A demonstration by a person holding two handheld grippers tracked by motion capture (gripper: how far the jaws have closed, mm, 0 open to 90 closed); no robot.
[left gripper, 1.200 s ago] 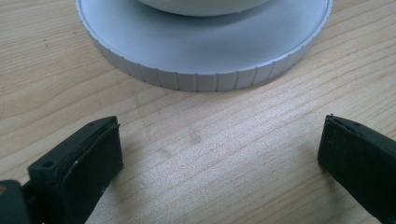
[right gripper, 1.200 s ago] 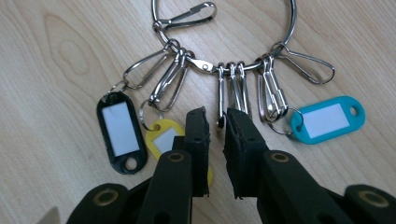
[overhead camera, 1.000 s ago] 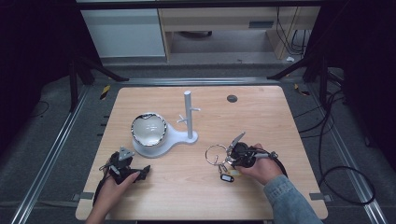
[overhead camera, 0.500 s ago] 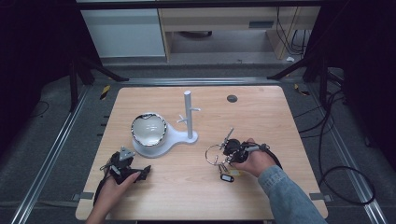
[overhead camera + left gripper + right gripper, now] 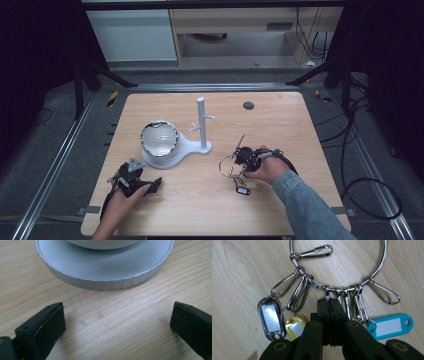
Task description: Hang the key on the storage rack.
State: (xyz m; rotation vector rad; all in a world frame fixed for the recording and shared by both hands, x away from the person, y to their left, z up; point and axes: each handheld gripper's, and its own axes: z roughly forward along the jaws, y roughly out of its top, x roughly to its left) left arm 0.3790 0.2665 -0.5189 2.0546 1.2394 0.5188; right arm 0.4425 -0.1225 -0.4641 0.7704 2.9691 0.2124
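Note:
A big wire key ring [image 5: 382, 262] with several snap clips lies on the wooden table [image 5: 280, 125]. A silver tag [image 5: 269, 318], a yellow tag [image 5: 294, 327] and a teal tag [image 5: 389, 326] hang from it. My right gripper [image 5: 331, 305] has just been closing and is shut on one clip at the bottom of the ring [image 5: 223, 162]. In the high view it [image 5: 239, 156] sits right of centre. My left gripper [image 5: 150, 185] rests open at the front left. Bare wood lies between its jaws [image 5: 117, 325], just short of the white stand's base [image 5: 105, 275].
The white stand has an upright post with pegs [image 5: 201, 122], and a white bowl [image 5: 159, 138] sits on its round base. A dark round spot [image 5: 248, 105] marks the far side of the table. Cables trail on the floor to the right [image 5: 370, 195].
My right hand has shifted a little left and away, taking the key ring along. The left hand and gripper have kept still.

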